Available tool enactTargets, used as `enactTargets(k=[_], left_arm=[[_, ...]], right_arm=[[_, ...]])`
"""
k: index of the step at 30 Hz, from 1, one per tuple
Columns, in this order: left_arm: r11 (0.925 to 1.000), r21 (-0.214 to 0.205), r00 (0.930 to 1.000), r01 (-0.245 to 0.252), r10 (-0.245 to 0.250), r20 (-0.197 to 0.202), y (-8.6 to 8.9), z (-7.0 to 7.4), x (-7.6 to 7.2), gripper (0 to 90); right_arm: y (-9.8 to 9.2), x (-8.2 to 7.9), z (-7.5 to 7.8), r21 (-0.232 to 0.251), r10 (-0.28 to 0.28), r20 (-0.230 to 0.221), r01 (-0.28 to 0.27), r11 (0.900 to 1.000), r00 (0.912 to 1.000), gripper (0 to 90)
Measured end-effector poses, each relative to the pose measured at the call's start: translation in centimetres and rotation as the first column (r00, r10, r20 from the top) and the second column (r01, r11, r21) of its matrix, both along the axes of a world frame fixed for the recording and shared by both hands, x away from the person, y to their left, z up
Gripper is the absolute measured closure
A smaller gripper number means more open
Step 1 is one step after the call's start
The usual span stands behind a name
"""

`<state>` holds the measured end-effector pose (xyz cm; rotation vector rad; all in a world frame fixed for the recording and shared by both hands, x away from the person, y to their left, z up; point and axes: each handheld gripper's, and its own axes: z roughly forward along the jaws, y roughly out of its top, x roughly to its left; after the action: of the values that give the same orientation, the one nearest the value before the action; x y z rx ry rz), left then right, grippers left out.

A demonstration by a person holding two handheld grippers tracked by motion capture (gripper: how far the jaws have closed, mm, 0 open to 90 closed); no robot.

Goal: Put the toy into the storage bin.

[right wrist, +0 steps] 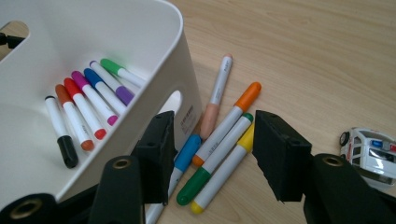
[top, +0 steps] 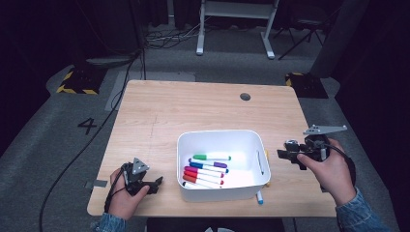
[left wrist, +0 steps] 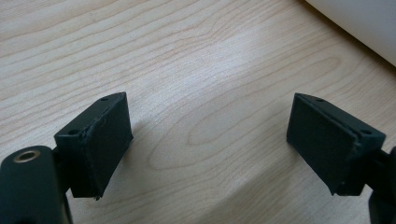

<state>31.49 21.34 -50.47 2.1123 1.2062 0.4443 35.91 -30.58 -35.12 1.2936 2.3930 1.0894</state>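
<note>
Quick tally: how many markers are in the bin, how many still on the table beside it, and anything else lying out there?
Markers in the white bin: 6
Markers on the table beside the bin: 5
Toy car: 1
Total: 12

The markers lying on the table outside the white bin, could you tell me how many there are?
5, bunched beside the bin wall ahead of the right gripper: pink marker, orange marker, green marker, yellow marker, blue marker. Others may lie hidden behind the gripper.
</note>
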Motion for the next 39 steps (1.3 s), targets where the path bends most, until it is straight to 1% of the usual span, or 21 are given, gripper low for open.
enactTargets(k=[1, 3, 4, 5, 6, 8, 9, 12, 14, 15, 16, 18, 19, 22, 24, 29, 30, 32, 34, 35, 39], left_arm=[[1.0, 0.0, 1.0, 0.0, 0.0, 0.0, 0.0, 0.0, 0.0, 14.2], [1.0, 0.0, 1.0, 0.001, -0.001, 0.001, 0.0, 0.0, 0.0, 14.2], [1.0, 0.0, 1.0, 0.001, -0.001, 0.001, 0.0, 0.0, 0.0, 14.2], [1.0, 0.0, 1.0, 0.001, -0.001, 0.001, 0.0, 0.0, 0.0, 14.2], [1.0, -0.001, 1.0, 0.001, -0.001, 0.001, 0.0, 0.0, 0.0, 14.2], [1.0, 0.0, 1.0, 0.001, -0.001, 0.001, 0.0, 0.0, 0.0, 14.2], [1.0, 0.0, 1.0, 0.001, -0.001, 0.001, 0.0, 0.0, 0.0, 14.2], [1.0, 0.0, 1.0, 0.001, -0.001, 0.001, 0.0, 0.0, 0.0, 14.2], [1.0, 0.0, 1.0, 0.001, -0.001, 0.001, 0.0, 0.0, 0.0, 14.2], [1.0, 0.0, 1.0, 0.001, -0.001, 0.001, 0.0, 0.0, 0.0, 14.2], [1.0, 0.0, 1.0, 0.001, -0.001, 0.001, 0.0, 0.0, 0.0, 14.2], [1.0, 0.0, 1.0, 0.001, -0.001, 0.001, 0.0, 0.0, 0.0, 14.3], [1.0, 0.0, 1.0, 0.0, 0.0, 0.0, 0.0, 0.0, 0.0, 14.3], [1.0, 0.001, 1.0, 0.0, 0.0, 0.0, 0.0, 0.0, 0.0, 14.3], [1.0, 0.0, 1.0, 0.0, 0.0, 0.0, 0.0, 0.0, 0.0, 14.3], [1.0, -0.001, 1.0, 0.001, -0.001, 0.0, 0.0, 0.0, 0.0, 14.2], [1.0, 0.002, 1.0, 0.0, 0.0, 0.002, 0.0, 0.0, 0.0, 14.2], [1.0, 0.001, 1.0, 0.0, 0.0, 0.001, 0.0, 0.0, 0.0, 14.2], [1.0, 0.001, 1.0, 0.0, 0.0, 0.0, 0.0, 0.0, 0.0, 14.2], [1.0, -0.001, 1.0, -0.001, 0.001, -0.002, 0.0, 0.0, 0.0, 14.2], [1.0, -0.002, 1.0, -0.002, 0.002, -0.002, 0.0, 0.0, 0.1, 14.2]], right_arm=[[0.0, 0.0, 0.0, 0.0, 0.0, 0.0, 0.0, 1.0, 1.0, 49.3], [0.0, -0.1, -1.0, -0.004, -0.002, -0.011, 0.002, 1.0, 0.9999, 48.9], [-0.1, -0.1, -2.0, -0.006, -0.007, -0.025, 0.006, 1.0, 0.9997, 48.8], [-0.1, -0.1, -2.0, -0.006, -0.007, -0.025, 0.006, 1.0, 0.9997, 48.8], [-0.2, -0.1, -3.2, -0.014, -0.012, -0.038, 0.011, 0.9998, 0.9992, 48.8], [-0.2, -0.1, -3.4, -0.018, -0.011, -0.037, 0.011, 0.9998, 0.9992, 48.7], [-0.3, -0.1, -4.7, -0.024, -0.016, -0.057, 0.014, 0.9996, 0.9982, 48.6], [-0.2, 0.0, -6.3, -0.035, -0.01, -0.08, 0.007, 0.9993, 0.9968, 48.6], [-0.2, 0.0, -6.7, -0.037, -0.013, -0.085, 0.01, 0.9992, 0.9963, 48.6], [-0.1, 0.0, -7.2, -0.039, -0.014, -0.091, 0.011, 0.9992, 0.9957, 48.5], [-0.1, 0.1, -8.2, -0.044, -0.016, -0.101, 0.012, 0.9989, 0.9948, 48.4], [-0.1, 0.2, -8.5, -0.048, -0.015, -0.104, 0.01, 0.9988, 0.9944, 48.4], [0.0, 0.3, -9.6, -0.048, -0.017, -0.117, 0.012, 0.9988, 0.9929, 48.4], [0.0, 0.4, -10.2, -0.049, -0.016, -0.124, 0.01, 0.9987, 0.9921, 48.6], [0.1, 0.6, -11.3, -0.051, -0.017, -0.138, 0.01, 0.9987, 0.9903, 48.7], [0.3, 0.7, -11.9, -0.048, -0.022, -0.141, 0.015, 0.9987, 0.9898, 48.4], [0.4, 0.7, -12.3, -0.06, -0.022, -0.138, 0.014, 0.9981, 0.9901, 48.7], [0.4, 0.7, -12.4, -0.064, -0.023, -0.138, 0.014, 0.9979, 0.9901, 48.8], [0.3, 0.6, -12.6, -0.087, -0.027, -0.136, 0.015, 0.9961, 0.9904, 50.4], [0.3, 0.6, -12.6, -0.087, -0.027, -0.136, 0.015, 0.9961, 0.9904, 50.4], [-0.4, 0.4, -12.4, -0.15, -0.064, -0.126, 0.044, 0.9877, 0.99, 58.7]])
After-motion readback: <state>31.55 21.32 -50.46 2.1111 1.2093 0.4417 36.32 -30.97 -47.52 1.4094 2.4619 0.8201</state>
